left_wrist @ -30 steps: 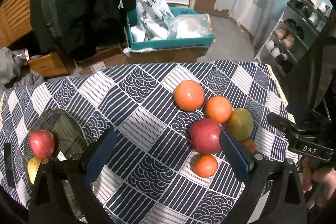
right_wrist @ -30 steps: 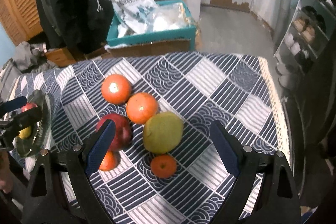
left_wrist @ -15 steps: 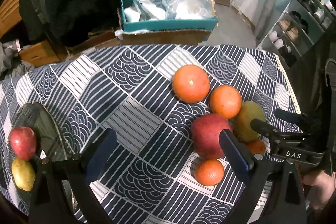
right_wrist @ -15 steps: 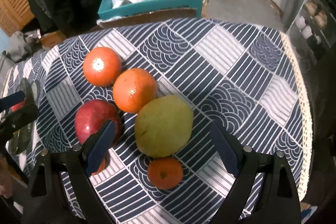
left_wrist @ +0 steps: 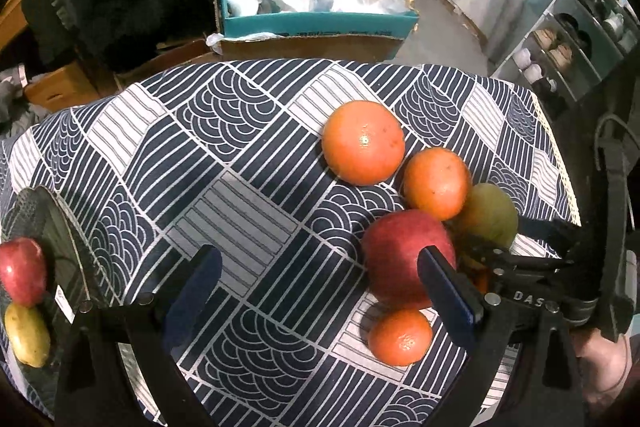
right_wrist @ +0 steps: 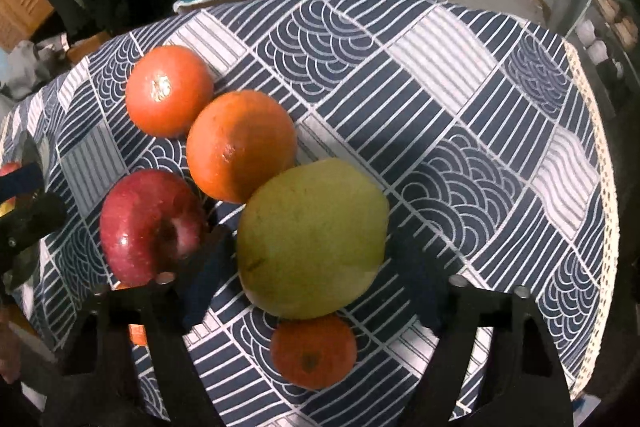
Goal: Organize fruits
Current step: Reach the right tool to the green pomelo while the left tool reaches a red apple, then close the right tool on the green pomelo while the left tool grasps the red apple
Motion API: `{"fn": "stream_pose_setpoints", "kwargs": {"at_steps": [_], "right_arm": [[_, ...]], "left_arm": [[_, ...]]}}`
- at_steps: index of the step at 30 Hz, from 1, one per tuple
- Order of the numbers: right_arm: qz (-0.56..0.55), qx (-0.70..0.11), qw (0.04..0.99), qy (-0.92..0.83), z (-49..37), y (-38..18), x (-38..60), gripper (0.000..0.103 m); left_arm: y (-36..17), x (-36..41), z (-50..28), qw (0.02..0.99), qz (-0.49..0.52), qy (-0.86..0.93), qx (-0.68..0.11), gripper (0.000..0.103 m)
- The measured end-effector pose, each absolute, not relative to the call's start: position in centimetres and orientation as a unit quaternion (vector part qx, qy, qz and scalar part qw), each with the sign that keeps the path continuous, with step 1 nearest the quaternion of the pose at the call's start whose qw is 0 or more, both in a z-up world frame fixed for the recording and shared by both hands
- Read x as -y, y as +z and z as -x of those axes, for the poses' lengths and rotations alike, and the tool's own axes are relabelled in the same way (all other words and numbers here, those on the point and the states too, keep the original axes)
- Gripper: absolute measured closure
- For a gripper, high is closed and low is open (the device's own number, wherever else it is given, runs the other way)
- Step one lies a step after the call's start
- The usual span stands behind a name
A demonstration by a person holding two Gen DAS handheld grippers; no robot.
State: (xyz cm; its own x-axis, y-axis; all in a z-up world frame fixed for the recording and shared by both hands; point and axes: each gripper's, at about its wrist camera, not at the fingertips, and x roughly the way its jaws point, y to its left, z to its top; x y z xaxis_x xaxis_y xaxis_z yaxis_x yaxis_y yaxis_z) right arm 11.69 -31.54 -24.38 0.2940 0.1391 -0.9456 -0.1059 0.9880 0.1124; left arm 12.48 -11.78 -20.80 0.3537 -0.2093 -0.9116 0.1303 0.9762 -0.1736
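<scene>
A cluster of fruit lies on the patterned tablecloth [left_wrist: 240,163]: a large orange [left_wrist: 363,142], a second orange [left_wrist: 436,183], a red apple [left_wrist: 404,259], a green pear [right_wrist: 312,239] and a small tangerine [left_wrist: 400,337]. My right gripper [right_wrist: 316,267] is open, low over the cloth, its fingers straddling the pear; another tangerine [right_wrist: 313,351] lies just in front of it. My left gripper [left_wrist: 320,291] is open and empty, its right finger beside the red apple. A glass plate [left_wrist: 52,231] at the left holds a red apple [left_wrist: 22,271] and a yellow fruit [left_wrist: 27,335].
A teal box [left_wrist: 316,23] with white bags stands on the floor beyond the table's far edge. A shoe rack [left_wrist: 576,39] stands at the right. The table's right edge has a lace trim [right_wrist: 600,155].
Both grippers have moved forward and down toward the fruit cluster. The right gripper's fingers now straddle the pear. Both stay open.
</scene>
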Motion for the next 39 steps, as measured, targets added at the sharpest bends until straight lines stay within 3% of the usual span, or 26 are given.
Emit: {"fn": "stream_pose_setpoints", "kwargs": {"at_steps": [5, 28, 30, 34, 39], "right_arm": [[-0.022, -0.587, 0.806, 0.075, -11.7, -24.4, 32.0, 0.03], [-0.051, -0.535, 0.843, 0.032, -9.6, -20.8, 35.8, 0.03], [-0.052, -0.535, 0.843, 0.033, -9.5, -20.8, 35.9, 0.03], [-0.054, -0.535, 0.842, 0.035, -9.4, -20.9, 35.9, 0.03], [-0.05, -0.531, 0.845, 0.042, -9.4, -20.7, 35.6, 0.03]], "left_arm": [[-20.8, 12.5, -12.7, 0.817, 0.051, -0.116, -0.562, 0.004], [-25.0, 17.1, -13.5, 0.786, 0.055, -0.139, -0.6, 0.005], [-25.3, 17.2, -13.6, 0.784, 0.055, -0.141, -0.602, 0.02], [-25.7, 17.4, -13.6, 0.772, 0.067, -0.164, -0.61, 0.035], [-24.8, 17.6, -13.1, 0.785, 0.047, -0.162, -0.596, 0.041]]}}
